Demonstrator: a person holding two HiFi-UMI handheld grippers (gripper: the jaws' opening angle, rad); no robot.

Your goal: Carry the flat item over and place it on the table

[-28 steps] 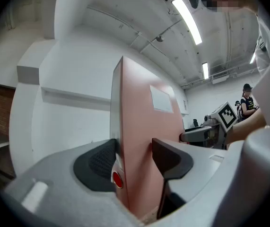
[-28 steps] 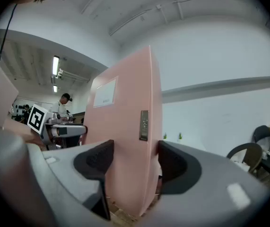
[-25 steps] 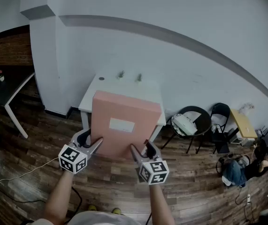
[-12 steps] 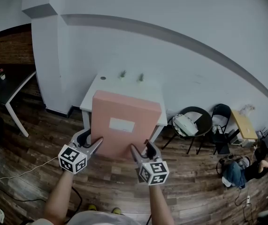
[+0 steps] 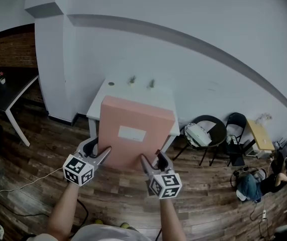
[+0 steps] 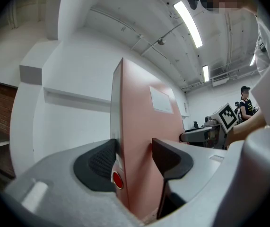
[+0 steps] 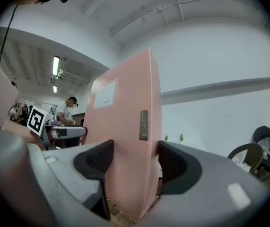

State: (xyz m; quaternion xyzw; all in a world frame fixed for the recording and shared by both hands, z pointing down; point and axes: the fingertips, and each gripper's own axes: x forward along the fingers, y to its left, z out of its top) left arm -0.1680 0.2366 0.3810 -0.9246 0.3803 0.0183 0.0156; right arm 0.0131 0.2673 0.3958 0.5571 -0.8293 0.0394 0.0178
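Firmly closed on the near left part of the flat pink item [image 6: 142, 112], the left gripper [image 6: 134, 156] has one dark pad on each face, with a small red dot [image 6: 117, 178] on the item's thin edge just beside the left pad. The right gripper [image 7: 135, 157] clamps the near right part of the same item in the same way, its pads pressed to both faces. A small grey metal plate [image 7: 144, 125] sits on the item's edge above these jaws.

Seen from the head view, the two grippers hold the item side by side at its near edge, and a bare forearm [image 5: 65, 210] runs back from each. A white label [image 5: 131, 133] lies near the middle of the upper face. The item's far edge overlaps the near part of a white table [image 5: 133, 88]; whether it touches the tabletop cannot be told.

Two small green plants [image 5: 131, 79] stand at the table's far side against the white wall [image 5: 193, 59], which carries a grey stripe. A small dark round thing [image 5: 111, 84] lies at the table's far left. Right of the table are a round black chair [image 5: 209, 134] with a white bag on it and a black folding chair [image 5: 236, 122]. At the far right a person [image 5: 254, 184] sits on the wooden floor [image 5: 37, 149]. A dark desk [image 5: 10, 97] stands at the left.
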